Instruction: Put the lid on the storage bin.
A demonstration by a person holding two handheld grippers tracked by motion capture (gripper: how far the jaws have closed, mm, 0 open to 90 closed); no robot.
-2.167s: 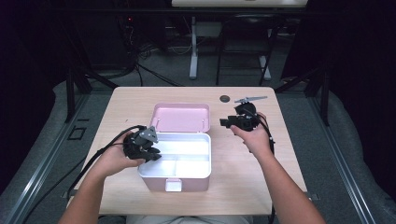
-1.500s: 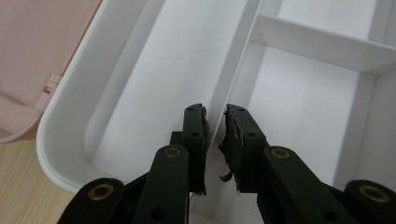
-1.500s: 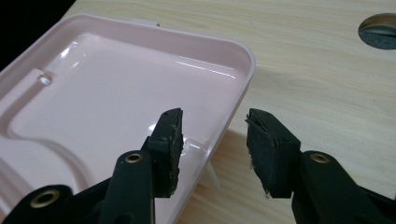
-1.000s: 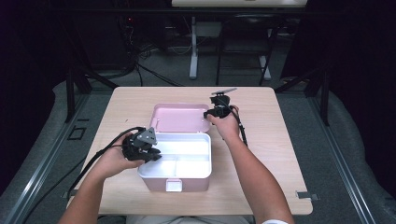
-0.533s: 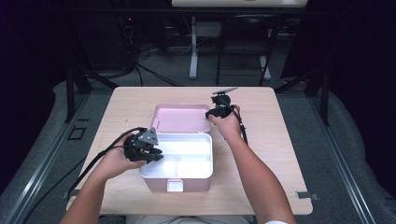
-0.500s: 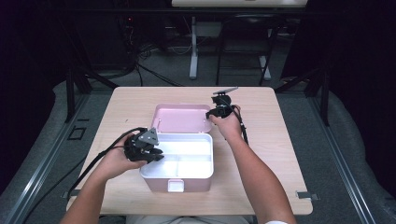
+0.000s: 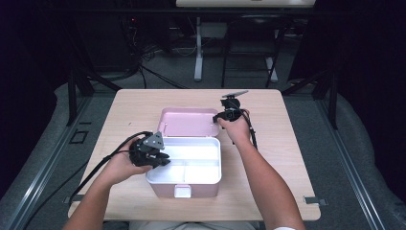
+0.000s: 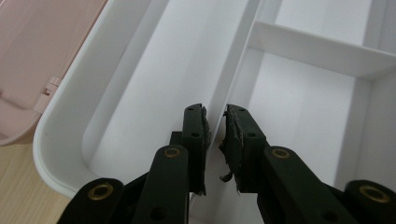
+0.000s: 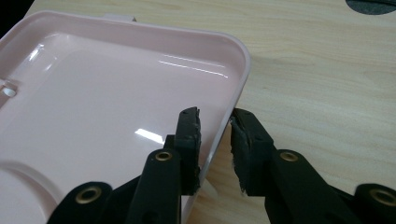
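Note:
A pink box (image 7: 184, 190) stands open on the wooden table, with a white divided tray (image 7: 214, 143) inside. Its pink lid (image 7: 189, 122) lies flat behind it. At the tray's left end my left gripper (image 7: 160, 160) is shut on a thin white divider wall (image 8: 238, 60), one pad (image 8: 198, 130) on each side of it; the same gripper (image 8: 215, 116) points into the tray. My right gripper (image 7: 218, 119) sits at the lid's right edge. Seen from its own camera, the right gripper (image 9: 215, 116) has one jaw inside the lid (image 9: 107, 93) and one outside, pinching the rim (image 9: 240, 79).
Bare wooden tabletop (image 7: 280, 143) lies to the right of the box and in front of it. A small dark round spot (image 9: 373, 3) marks the table beyond the lid. Cables trail from both grippers; stands and cables fill the dark floor behind the table.
My right gripper came in from the table's right side to the lid's right edge, and has stayed there for the last second. The left gripper and the box have not moved.

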